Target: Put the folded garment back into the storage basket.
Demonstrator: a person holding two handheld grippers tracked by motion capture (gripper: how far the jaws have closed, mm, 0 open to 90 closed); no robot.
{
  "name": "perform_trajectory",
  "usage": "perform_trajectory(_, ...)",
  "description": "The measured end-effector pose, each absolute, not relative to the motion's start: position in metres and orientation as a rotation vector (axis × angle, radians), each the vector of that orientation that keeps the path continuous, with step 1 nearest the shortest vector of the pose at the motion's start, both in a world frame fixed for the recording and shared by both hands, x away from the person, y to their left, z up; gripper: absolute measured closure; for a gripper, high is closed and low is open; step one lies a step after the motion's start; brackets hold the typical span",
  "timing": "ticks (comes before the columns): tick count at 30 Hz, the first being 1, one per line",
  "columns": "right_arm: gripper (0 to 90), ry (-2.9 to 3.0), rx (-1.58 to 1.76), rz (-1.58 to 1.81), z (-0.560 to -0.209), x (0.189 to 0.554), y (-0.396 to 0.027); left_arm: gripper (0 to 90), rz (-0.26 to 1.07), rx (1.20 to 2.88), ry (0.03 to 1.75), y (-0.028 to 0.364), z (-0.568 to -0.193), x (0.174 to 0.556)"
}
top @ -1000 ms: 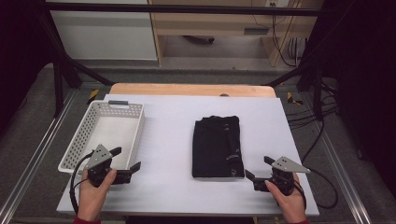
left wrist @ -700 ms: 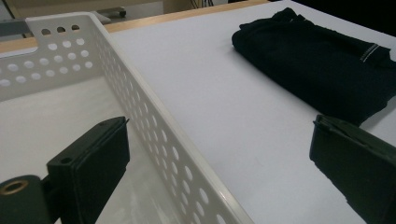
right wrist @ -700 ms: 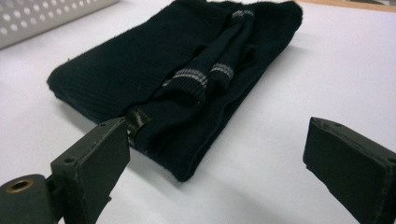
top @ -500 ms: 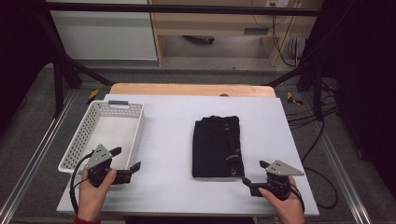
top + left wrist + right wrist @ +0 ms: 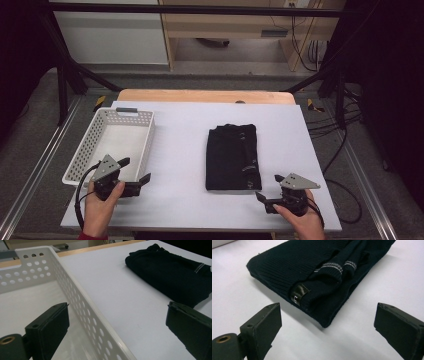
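Observation:
A folded black knit sweater point(image 5: 232, 157) lies right of the middle of the white table point(image 5: 185, 130). My right gripper point(image 5: 268, 187) is open on the table just off the sweater's near right corner. In the right gripper view that corner point(image 5: 312, 272), with a small label and grey stripes, lies ahead between the spread jaws of the right gripper point(image 5: 328, 306). My left gripper point(image 5: 136, 170) is open at the near right corner of the empty white perforated basket point(image 5: 87, 145). In the left gripper view the left gripper point(image 5: 117, 307) straddles the basket's wall point(image 5: 82, 302), with the sweater point(image 5: 172, 272) farther off.
A wooden board point(image 5: 205, 96) runs along the table's far edge. Metal rails point(image 5: 35, 170) flank both sides of the table. Cables point(image 5: 345, 120) hang by the right edge. A cabinet point(image 5: 110, 30) and a shelf stand behind the table.
My right gripper has slid a little nearer the table's front edge and turned toward the sweater's corner. The left gripper, basket and sweater have stayed put.

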State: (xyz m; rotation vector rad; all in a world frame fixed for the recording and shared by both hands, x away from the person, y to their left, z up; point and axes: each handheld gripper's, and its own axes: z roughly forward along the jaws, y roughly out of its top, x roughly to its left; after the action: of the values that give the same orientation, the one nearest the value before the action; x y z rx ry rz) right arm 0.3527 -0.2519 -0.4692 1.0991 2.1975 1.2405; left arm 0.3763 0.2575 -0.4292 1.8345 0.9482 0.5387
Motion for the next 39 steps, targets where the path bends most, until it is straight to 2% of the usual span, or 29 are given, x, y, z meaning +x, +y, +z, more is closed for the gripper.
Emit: perform_trajectory(39, 9.5, 2.307, 1.055, 1.159, -0.478, 0.357, -0.236, 4.9, 0.542, 1.840, 0.919, 0.246, -0.423, 0.372)
